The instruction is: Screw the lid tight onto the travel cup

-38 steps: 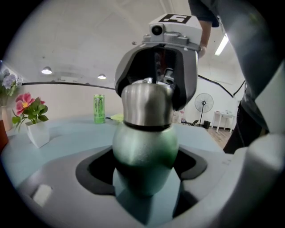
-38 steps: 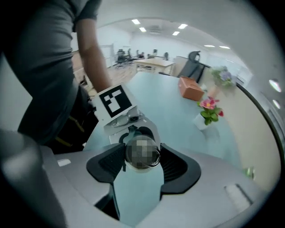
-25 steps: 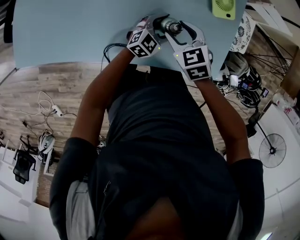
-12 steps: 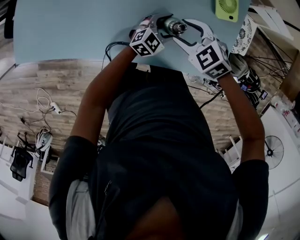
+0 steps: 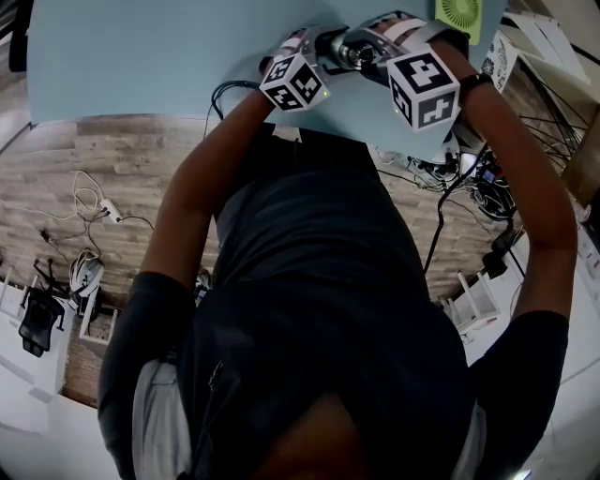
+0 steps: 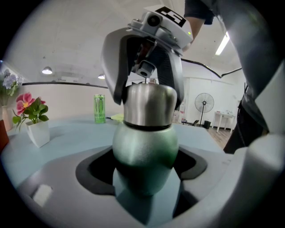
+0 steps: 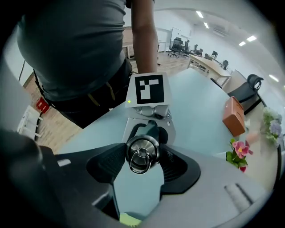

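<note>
Right now the person is bending over the near edge of the pale blue desk (image 5: pixel 141 56), working a little right of its middle. On the left, the left gripper (image 6: pixel 145 167) is reaching in almost level. Its fingers are clamping the rounded green body of the travel cup (image 6: pixel 144 142), one dark pad pressing on each side. The cup is standing upright, its long axis running straight up and down and its mouth end pointing at the ceiling. Whether its base is resting on the desk I cannot tell.

The steel lid (image 6: pixel 148 104) is sitting on the cup's top, its ring handle facing upward. The right gripper (image 7: pixel 142 165) is pointing steeply down at it from above. Its fingers are gripping the lid's sides at a fairly wide spread, one on each flank.

Further right, a small yellow-green fan (image 5: pixel 461 11) is lying near the desk's right edge. Beyond the cup, toward the desk's far side, pink flowers (image 6: pixel 27 104) in a white pot are standing at the left, and a green can (image 6: pixel 99 108) is standing nearer the middle. A standing fan (image 6: pixel 204 103) is on the floor off to the right.
</note>
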Motion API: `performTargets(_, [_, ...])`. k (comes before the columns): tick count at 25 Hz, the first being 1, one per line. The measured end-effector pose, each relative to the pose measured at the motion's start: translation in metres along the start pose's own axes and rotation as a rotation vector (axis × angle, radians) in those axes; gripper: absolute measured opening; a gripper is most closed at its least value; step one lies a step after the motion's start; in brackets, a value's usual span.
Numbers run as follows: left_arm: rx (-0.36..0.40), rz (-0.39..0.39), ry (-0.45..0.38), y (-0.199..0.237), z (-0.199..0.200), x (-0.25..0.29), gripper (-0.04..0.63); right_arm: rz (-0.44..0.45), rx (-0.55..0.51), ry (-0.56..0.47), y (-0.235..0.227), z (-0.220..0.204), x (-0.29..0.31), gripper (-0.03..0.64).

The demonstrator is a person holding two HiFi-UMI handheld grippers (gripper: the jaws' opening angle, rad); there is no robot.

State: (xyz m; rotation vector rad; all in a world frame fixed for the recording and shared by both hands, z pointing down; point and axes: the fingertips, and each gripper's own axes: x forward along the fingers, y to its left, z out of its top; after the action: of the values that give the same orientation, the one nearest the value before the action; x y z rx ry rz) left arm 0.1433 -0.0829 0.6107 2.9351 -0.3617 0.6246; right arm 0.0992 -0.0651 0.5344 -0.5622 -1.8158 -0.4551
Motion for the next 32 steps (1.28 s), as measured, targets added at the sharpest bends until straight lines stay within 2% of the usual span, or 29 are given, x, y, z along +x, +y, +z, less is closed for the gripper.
performTargets(2, [0.001,0.001,-0.001,0.001,0.0,-0.001,0.41,-0.011,0.033,-0.024,-0.001,0.001,0.001,0.239])
performTargets(4, [0.002,0.002,-0.001,0.002,0.0,-0.001,0.41,-0.045,0.162,-0.062,-0.004,0.001,0.001,0.238])
performTargets(7, [0.002,0.002,-0.001,0.003,-0.001,-0.003,0.41,-0.137,0.401,-0.112,-0.009,0.001,0.001,0.238])
performTargets(15, [0.017,0.013,0.022,0.001,-0.003,-0.001,0.411,-0.523,1.174,-0.308,-0.024,-0.002,-0.008,0.228])
performTargets(17, [0.017,0.027,0.023,0.001,-0.003,-0.001,0.411,-0.574,1.305,-0.352,-0.021,-0.005,-0.008,0.225])
performTargets(20, [0.031,0.035,0.029,-0.001,-0.002,-0.002,0.411,-0.605,1.342,-0.354,-0.017,-0.003,-0.01,0.225])
performTargets(32, [0.028,0.034,0.03,-0.001,-0.003,-0.001,0.411,-0.601,1.331,-0.357,-0.018,-0.004,-0.009,0.225])
